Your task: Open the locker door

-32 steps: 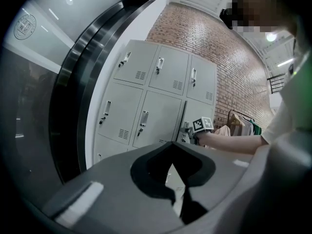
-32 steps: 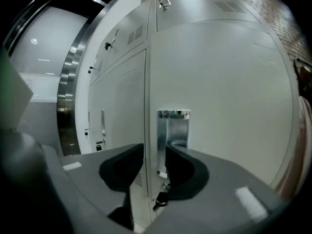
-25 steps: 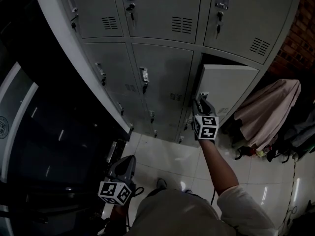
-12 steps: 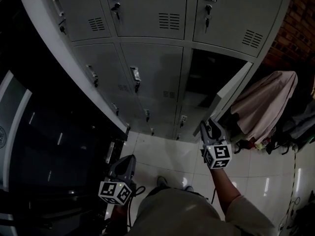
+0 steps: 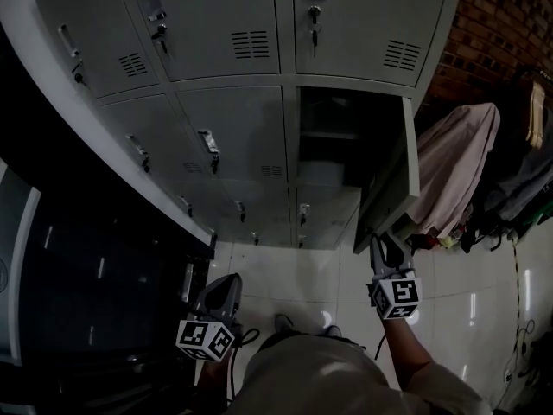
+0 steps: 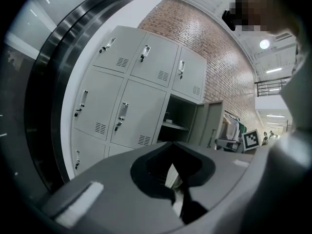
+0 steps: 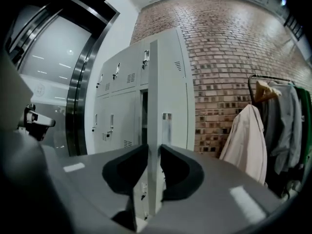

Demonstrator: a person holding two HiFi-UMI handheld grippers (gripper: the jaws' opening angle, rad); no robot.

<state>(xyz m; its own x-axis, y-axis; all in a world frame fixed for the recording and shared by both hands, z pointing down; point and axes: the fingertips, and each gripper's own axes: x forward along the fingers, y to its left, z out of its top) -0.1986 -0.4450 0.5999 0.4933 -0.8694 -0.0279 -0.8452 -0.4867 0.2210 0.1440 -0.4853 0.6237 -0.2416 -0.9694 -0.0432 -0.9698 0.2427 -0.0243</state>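
Grey, flat sheet-metal locker door (image 5: 393, 180) stands open. Jaws of the right gripper (image 7: 152, 149), just closing, clamp its thin edge. The left gripper (image 6: 173, 143) has jaws pressed together, empty.

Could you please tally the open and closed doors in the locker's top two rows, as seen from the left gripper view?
Closed grey metal locker doors: 5
Open grey metal locker door: 1
Total: 6

I count two grippers: left gripper (image 5: 230, 278), right gripper (image 5: 378, 240). One locker door (image 5: 399, 180) open. Top row (image 5: 229, 24): three closed doors. Middle row (image 5: 238, 137): two closed. Bottom row (image 5: 324, 219) partly hidden, can't count. One pale coat (image 5: 454, 171); darker garments (image 5: 518, 175) beside it too dim to count.
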